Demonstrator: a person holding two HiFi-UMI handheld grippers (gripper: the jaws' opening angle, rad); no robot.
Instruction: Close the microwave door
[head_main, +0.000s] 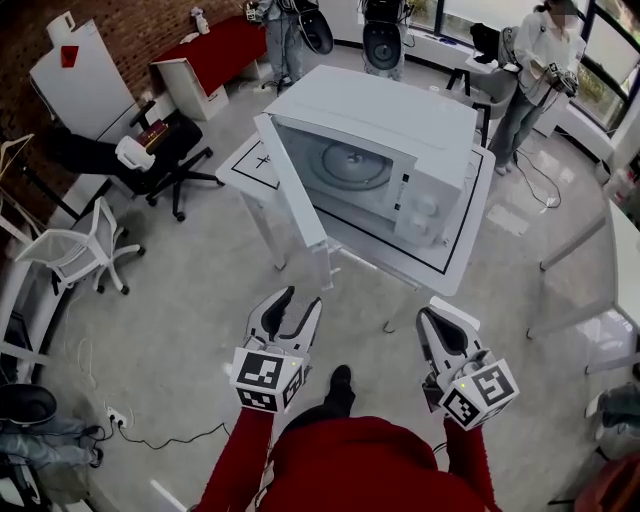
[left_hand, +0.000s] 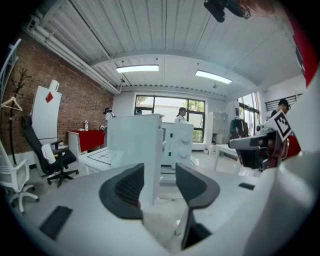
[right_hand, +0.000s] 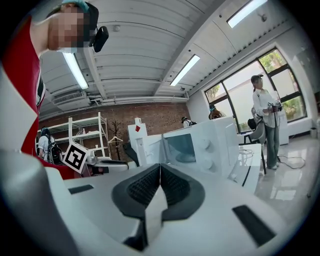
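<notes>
A white microwave (head_main: 390, 125) stands on a white table (head_main: 462, 255) ahead of me, its door (head_main: 292, 182) swung wide open toward the left front, the turntable visible inside. Both grippers hover short of the table, apart from the microwave. My left gripper (head_main: 300, 302) is open with nothing between its jaws; in the left gripper view the left gripper (left_hand: 160, 176) points at the door (left_hand: 135, 145) seen nearly edge-on. My right gripper (head_main: 432, 318) is shut and empty; in the right gripper view the right gripper (right_hand: 159, 172) faces the microwave (right_hand: 210, 142).
A black office chair (head_main: 165, 160) and a white chair (head_main: 85, 245) stand at the left, a red desk (head_main: 215, 50) behind. A person (head_main: 535, 70) stands at the back right. Another white table (head_main: 620, 260) is at the right. A cable (head_main: 150, 435) lies on the floor.
</notes>
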